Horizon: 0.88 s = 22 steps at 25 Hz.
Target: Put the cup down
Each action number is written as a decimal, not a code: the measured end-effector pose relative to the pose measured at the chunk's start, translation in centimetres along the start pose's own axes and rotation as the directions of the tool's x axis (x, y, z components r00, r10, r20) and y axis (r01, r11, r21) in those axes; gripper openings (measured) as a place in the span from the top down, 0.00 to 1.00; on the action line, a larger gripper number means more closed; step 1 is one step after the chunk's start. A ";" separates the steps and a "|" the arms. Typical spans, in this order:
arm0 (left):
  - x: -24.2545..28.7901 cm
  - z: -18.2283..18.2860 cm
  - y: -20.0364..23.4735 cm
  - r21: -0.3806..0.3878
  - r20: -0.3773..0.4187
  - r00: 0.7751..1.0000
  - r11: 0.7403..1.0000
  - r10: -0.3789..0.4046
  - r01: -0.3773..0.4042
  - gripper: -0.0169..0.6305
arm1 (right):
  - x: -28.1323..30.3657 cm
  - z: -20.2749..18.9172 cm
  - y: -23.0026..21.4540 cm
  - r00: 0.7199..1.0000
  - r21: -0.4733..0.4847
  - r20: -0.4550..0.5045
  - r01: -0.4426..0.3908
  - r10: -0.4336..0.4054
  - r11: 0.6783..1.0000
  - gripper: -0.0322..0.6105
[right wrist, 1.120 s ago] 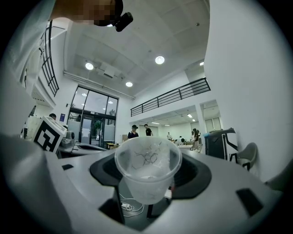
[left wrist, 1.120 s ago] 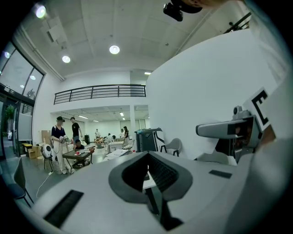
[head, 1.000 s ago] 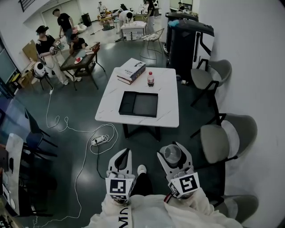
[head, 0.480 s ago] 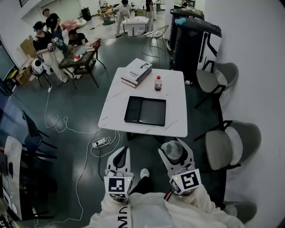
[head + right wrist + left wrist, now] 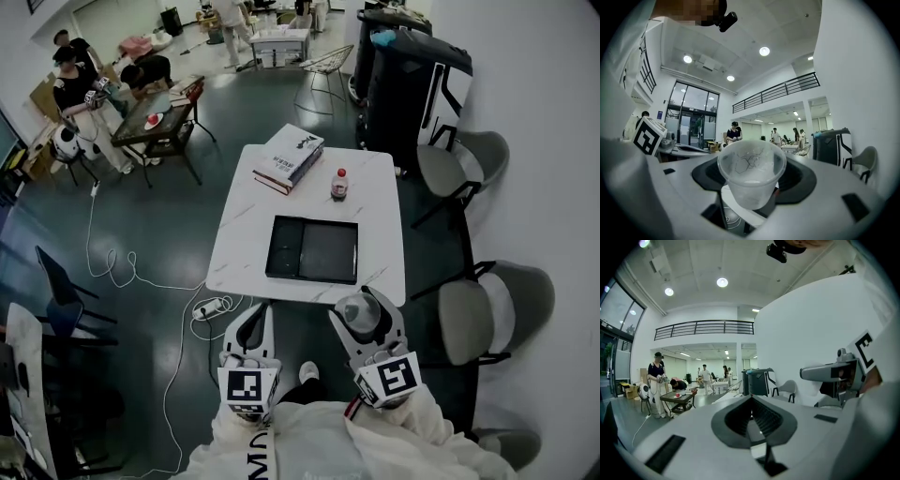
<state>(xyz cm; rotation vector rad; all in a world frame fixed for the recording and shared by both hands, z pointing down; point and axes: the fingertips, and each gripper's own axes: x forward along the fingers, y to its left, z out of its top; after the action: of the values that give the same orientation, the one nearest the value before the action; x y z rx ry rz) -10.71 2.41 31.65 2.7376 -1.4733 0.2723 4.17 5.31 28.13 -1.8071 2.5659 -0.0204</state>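
A clear plastic cup (image 5: 357, 313) sits upright between the fingers of my right gripper (image 5: 364, 314), which is shut on it, just in front of the near edge of the white table (image 5: 239, 216). In the right gripper view the cup (image 5: 751, 180) fills the middle, empty, with the pads pressing on its lower wall. My left gripper (image 5: 253, 328) hangs beside it over the floor, shut with nothing in it; in the left gripper view its fingers (image 5: 717, 416) meet in a point. On the table lie a black tray (image 5: 312, 249), a red-capped bottle (image 5: 339, 184) and a book (image 5: 289, 157).
Grey chairs (image 5: 492, 305) (image 5: 459, 159) stand along the table's right side by the wall. A power strip with a white cable (image 5: 208, 306) lies on the floor at the table's near left corner. A black machine (image 5: 412, 80) stands behind the table. People work at the far left.
The table has come nearer in the head view. Both grippers now reach its near edge, the right one still carrying the cup.
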 end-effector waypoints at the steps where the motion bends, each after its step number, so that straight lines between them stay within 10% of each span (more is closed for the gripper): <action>1: 0.7 0.1 0.4 0.001 0.000 1.000 1.000 -0.010 0.010 0.96 | 0.7 -0.1 -0.1 1.000 0.000 -0.004 0.002 -0.002 1.000 0.50; 22: 5.0 -0.2 4.7 0.007 -0.017 1.000 1.000 -0.022 0.022 0.96 | 6.8 -0.3 -1.4 1.000 0.010 -0.003 0.020 -0.020 1.000 0.50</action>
<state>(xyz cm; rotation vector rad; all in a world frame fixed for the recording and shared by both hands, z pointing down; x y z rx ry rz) -11.92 -4.30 32.39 2.7479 -1.4400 0.3004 3.17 -1.60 28.46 -1.8311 2.5449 -0.0361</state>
